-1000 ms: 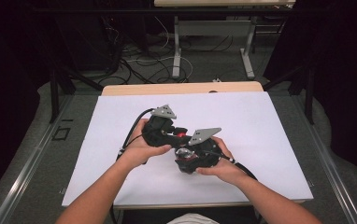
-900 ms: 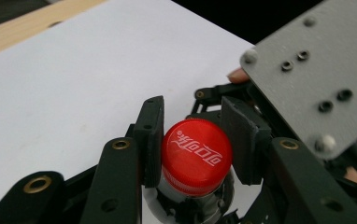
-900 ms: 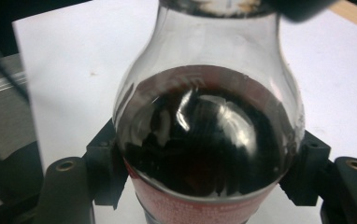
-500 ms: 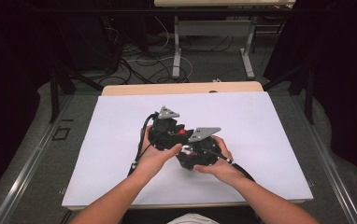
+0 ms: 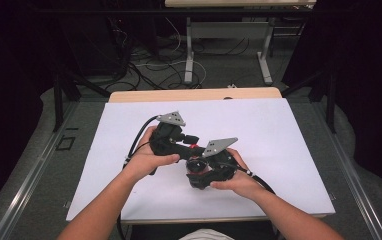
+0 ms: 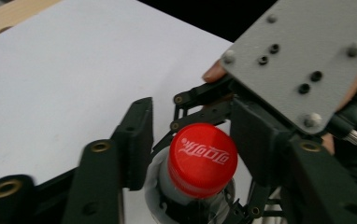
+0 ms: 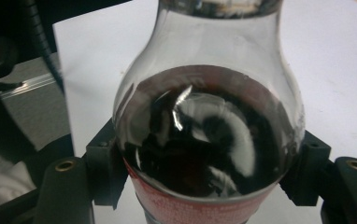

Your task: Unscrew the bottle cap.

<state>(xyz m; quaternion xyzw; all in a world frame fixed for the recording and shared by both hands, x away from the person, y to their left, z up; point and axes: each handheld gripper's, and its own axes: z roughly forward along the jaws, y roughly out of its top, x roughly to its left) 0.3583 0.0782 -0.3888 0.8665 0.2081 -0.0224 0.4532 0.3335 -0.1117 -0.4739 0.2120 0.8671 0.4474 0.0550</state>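
Right tongs [image 7: 200, 186] pinching the body of a cola bottle [image 7: 204, 140] over the white tabletop [image 5: 279, 135]; left tongs [image 6: 190, 158] spread, jaws flanking its red cap [image 6: 202, 158], not visibly touching.

One cola bottle [image 7: 208, 154], one red cap [image 6: 202, 158], two tongs, left tongs [image 6: 190, 144], right tongs [image 7: 208, 179], one table [image 5: 279, 125]

Both grippers were black. The left gripper [image 5: 179, 142] and the right gripper [image 5: 206, 167] each carried a grey three-cornered plate [image 6: 303, 60] fixed with silver screws, brass-coloured pins at the jaw joints, and a trailing black cable [image 5: 141, 137]. The forearms were bare.
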